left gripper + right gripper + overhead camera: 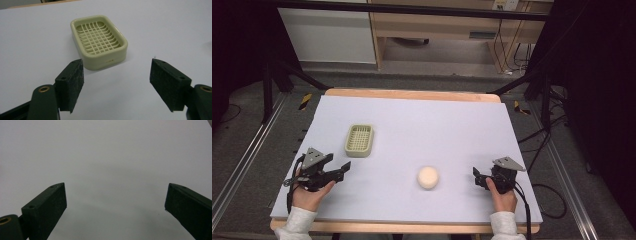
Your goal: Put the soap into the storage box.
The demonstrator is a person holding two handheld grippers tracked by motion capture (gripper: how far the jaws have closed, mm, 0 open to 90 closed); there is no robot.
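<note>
A pale green soap dish [359, 140] with a grid insert lies on the left part of the lilac table cover [437, 120]. A round cream bar [428, 177] rests near the front middle. My left gripper [344, 169] sits in front of the dish, pointing right and away, jaws apart with nothing between them. In the left gripper view the soap dish [98, 41] lies just beyond the gripper [116, 72]. My right gripper [476, 176] is to the right of the bar, open and empty. The right gripper [116, 195] faces bare cover.
The table's wooden edge [412, 93] shows at the back. Black frame legs [267, 95] and cables [542, 135] stand on the floor around the table. A wooden cabinet [437, 25] is behind it.
</note>
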